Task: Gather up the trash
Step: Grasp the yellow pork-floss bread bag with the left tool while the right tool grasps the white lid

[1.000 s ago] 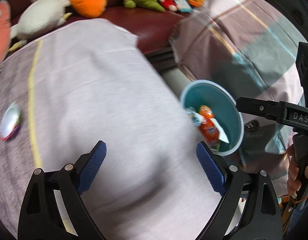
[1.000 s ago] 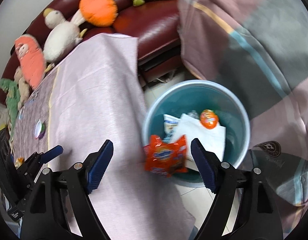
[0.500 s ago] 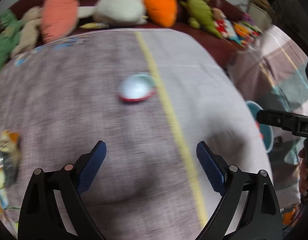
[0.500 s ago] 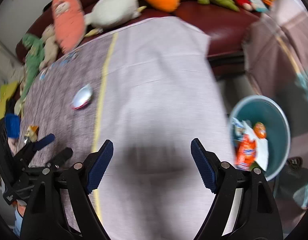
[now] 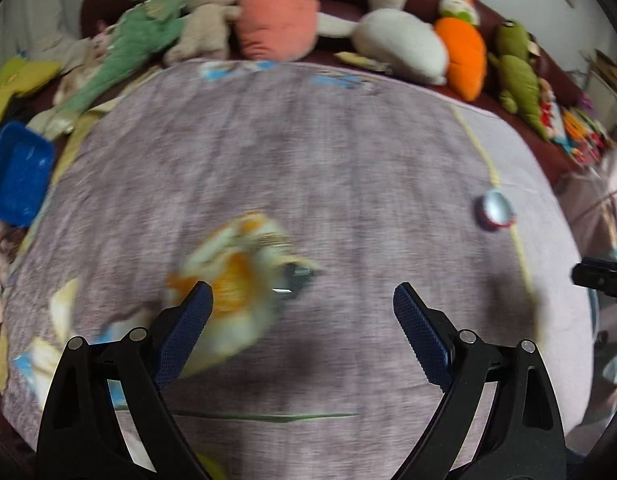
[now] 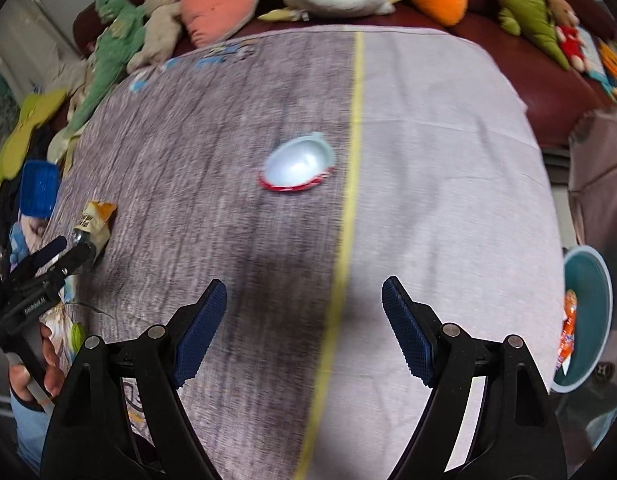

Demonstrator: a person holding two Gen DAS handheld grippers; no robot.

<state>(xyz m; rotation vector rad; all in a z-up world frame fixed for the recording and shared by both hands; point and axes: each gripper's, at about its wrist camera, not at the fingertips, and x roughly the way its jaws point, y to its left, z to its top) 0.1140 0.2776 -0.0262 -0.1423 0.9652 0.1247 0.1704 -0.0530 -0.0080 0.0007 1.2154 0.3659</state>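
Note:
An orange and white snack wrapper [image 5: 240, 284] lies blurred on the purple cloth, just ahead of my left gripper [image 5: 302, 322], which is open and empty; the wrapper also shows in the right wrist view [image 6: 94, 220]. A white egg-shaped shell with a red rim [image 6: 298, 166] lies near the yellow stripe, ahead of my right gripper [image 6: 302, 330], which is open and empty. The shell shows far right in the left wrist view [image 5: 494, 212]. The teal trash bin [image 6: 592, 316] with an orange wrapper inside stands off the table's right edge.
Plush toys [image 5: 280, 4] line a dark red sofa behind the table. A blue tray [image 5: 16, 176] sits at the far left. The left gripper [image 6: 48, 264] shows at the left of the right wrist view. A plaid cloth [image 6: 596, 168] hangs at the right.
Both grippers swung left, away from the bin and over the table. The snack wrapper came in front of the left gripper; the shell came ahead of the right gripper. Both stayed open.

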